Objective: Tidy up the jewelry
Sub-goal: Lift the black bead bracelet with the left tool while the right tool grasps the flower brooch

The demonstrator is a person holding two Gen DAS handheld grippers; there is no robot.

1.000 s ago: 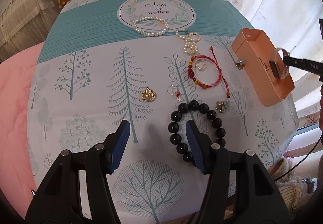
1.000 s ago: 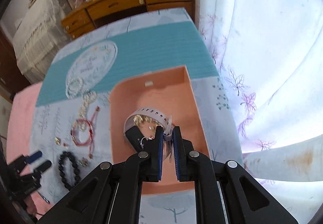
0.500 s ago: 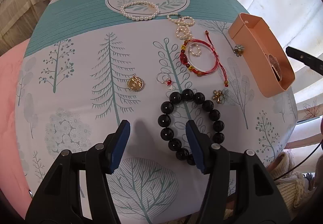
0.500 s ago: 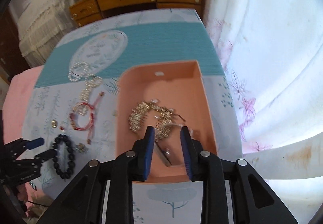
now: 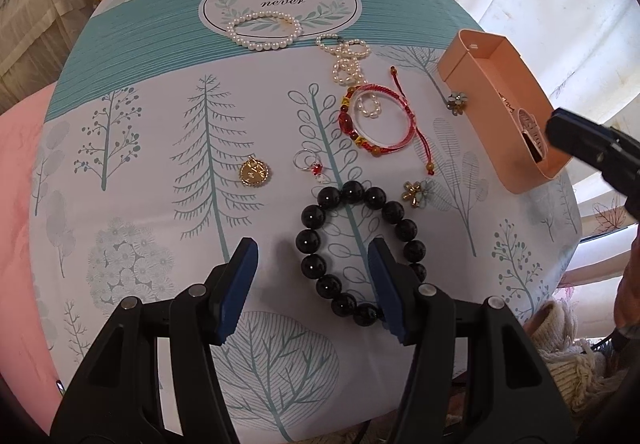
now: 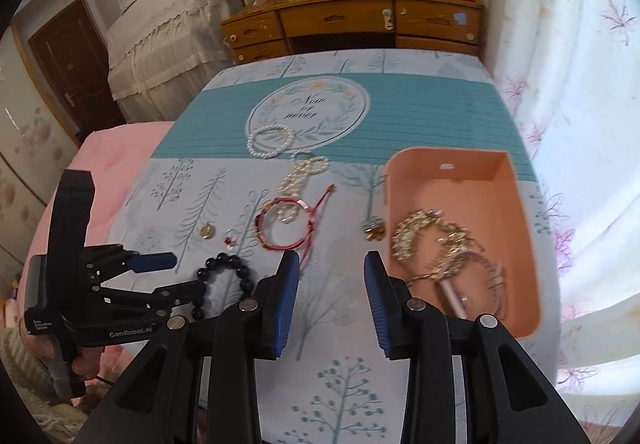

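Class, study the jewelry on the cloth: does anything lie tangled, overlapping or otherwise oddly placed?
Yes. A small pearl ring lies inside the loop of the red cord bracelet, and the pearl strands just above are piled in a tangle. The black bead bracelet and gold pendant lie apart, cleanly.

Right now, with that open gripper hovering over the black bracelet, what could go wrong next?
1. The left gripper straddles only one side of the black bead bracelet; closing there might pinch a single round bead, which could slip out.
2. The flower charm and the red-stone ring lie close by, so dragging the bracelet could scatter them.
3. The peach tray already holds a tangle of gold chains; another piece dropped in may snag.
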